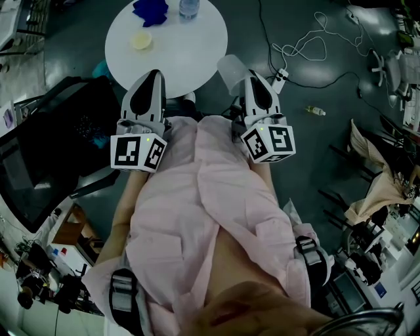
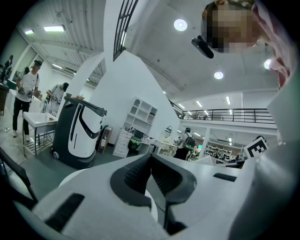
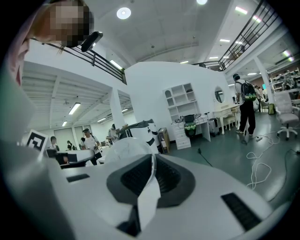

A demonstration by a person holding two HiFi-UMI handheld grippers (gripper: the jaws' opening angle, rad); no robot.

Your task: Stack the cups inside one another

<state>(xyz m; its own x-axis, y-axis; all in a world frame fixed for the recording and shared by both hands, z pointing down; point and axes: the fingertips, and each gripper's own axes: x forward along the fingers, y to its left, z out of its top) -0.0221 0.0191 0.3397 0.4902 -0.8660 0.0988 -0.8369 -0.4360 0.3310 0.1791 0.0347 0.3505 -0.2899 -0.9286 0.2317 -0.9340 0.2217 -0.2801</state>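
In the head view both grippers are held close to the person's chest, above a round white table (image 1: pixel 197 62). My right gripper (image 1: pixel 253 80) is shut on the wall of a clear plastic cup (image 1: pixel 230 68), which sticks out past its tips. In the right gripper view the cup's thin wall (image 3: pixel 151 176) is pinched between the dark pads, and its rounded body (image 3: pixel 123 149) rises to the left of them. My left gripper (image 1: pixel 151 74) is shut with nothing in it. Its pads (image 2: pixel 138 174) meet at the tip in the left gripper view.
On the table lie a blue cloth (image 1: pixel 150 10), a small yellow dish (image 1: pixel 140 41) and a water bottle (image 1: pixel 189 6). White cables (image 1: pixel 308 44) run over the dark floor at right. A black case (image 1: pixel 56 134) stands at left. A white kiosk (image 2: pixel 77 133) and people stand farther off.
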